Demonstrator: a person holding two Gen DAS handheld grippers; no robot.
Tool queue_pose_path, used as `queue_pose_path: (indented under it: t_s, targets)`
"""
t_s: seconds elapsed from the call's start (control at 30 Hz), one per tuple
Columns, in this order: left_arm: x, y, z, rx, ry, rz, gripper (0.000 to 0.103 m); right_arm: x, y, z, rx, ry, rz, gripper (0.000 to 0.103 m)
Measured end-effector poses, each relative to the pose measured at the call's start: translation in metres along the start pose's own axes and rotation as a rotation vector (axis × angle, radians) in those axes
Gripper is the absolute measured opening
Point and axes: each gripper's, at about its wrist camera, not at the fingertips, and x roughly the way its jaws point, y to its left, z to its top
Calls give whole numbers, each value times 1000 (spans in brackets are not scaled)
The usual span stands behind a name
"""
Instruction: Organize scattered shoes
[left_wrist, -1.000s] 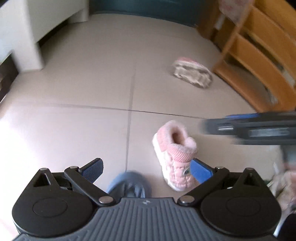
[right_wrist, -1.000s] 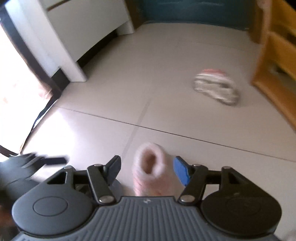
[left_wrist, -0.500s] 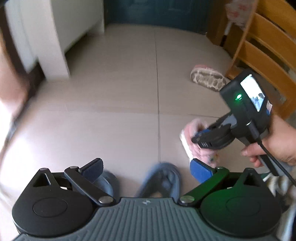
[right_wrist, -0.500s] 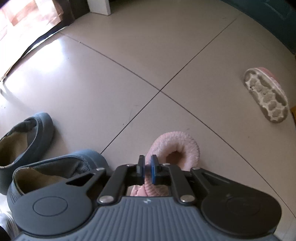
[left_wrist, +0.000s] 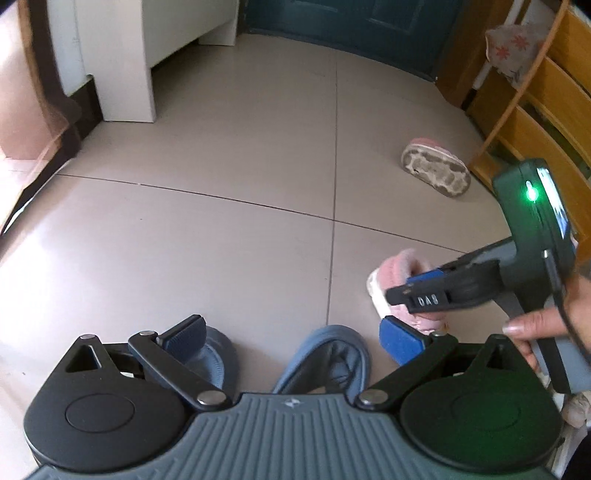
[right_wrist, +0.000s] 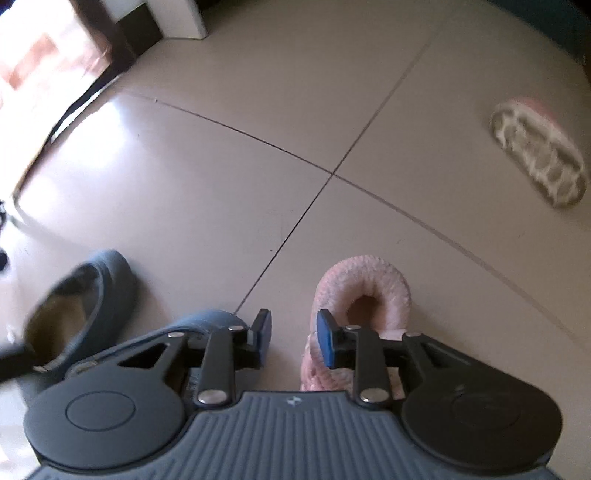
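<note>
Tiled floor with scattered footwear, seen from both wrist cameras.

Appearance: the near pink slipper is a small fleece-lined bootie with a thick fluffy collar around a round opening, a quilted pink upper and a pale sole edge; it stands upright on its sole. The far pink slipper lies tipped over, its pale, patterned, dirt-marked sole facing the cameras. The blue shoes are soft slip-ons with tan linings.

Count: 2 pink slippers, 2 blue shoes, 2 grippers, 1 visible hand.

Position: the near pink slipper sits just right of the tile joint, close to where 4 tiles meet. The right gripper points steeply down beside it; its right blue pad overlaps the slipper's collar edge, while the gap between the pads shows bare tile. Its jaws have just been opening and stand narrowly apart, gripping nothing. In the left wrist view this gripper reaches in from the right edge across the slipper's top. The far pink slipper lies well apart, near the foot of a wooden shelf unit. The left gripper is spread wide and empty above the 2 blue shoes, 1 under each finger region, at the near floor edge.
</note>
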Motion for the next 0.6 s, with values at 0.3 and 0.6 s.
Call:
queue_pose_path:
  t_s: [0.3, 0.6]
  targets:
    - [-8, 9, -8, 18, 7, -16, 103, 25, 5, -9, -23, 84, -101, 41]
    - [-6, 25, -13, -15, 8, -27, 103, 27, -12, 15, 76, 55, -33, 18]
